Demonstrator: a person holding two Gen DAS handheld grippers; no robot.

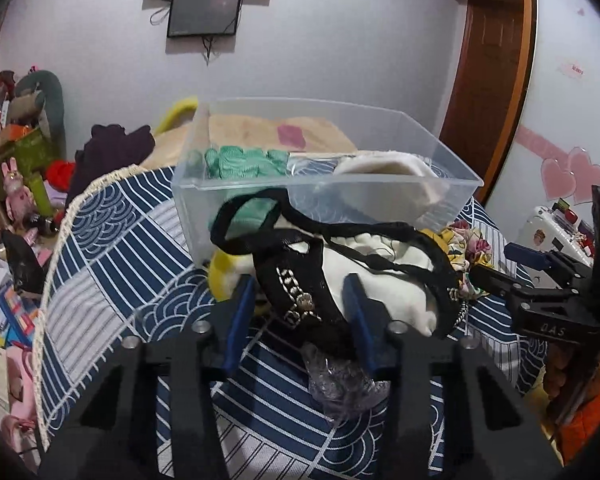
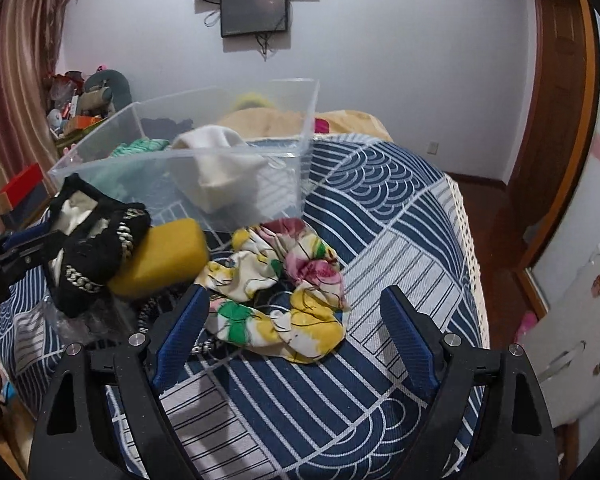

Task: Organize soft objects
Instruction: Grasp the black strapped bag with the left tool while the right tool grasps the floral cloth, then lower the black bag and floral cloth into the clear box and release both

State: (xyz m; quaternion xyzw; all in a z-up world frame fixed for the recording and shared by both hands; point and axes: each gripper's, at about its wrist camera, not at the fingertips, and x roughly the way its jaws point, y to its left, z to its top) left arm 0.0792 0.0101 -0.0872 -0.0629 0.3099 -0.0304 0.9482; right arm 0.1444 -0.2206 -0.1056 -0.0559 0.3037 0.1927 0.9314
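Left wrist view: my left gripper (image 1: 304, 316) is closing its blue jaws on the black chain-trimmed garment (image 1: 300, 296), lying just near the clear bin (image 1: 260, 188). My right gripper (image 2: 296, 336) is gaping wide, holding nothing, the floral cloth (image 2: 284, 292) lying between its jaws.

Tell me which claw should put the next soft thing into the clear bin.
Left. The left claw straddles the black chained item beside the clear bin; the right claw is open, holding nothing.
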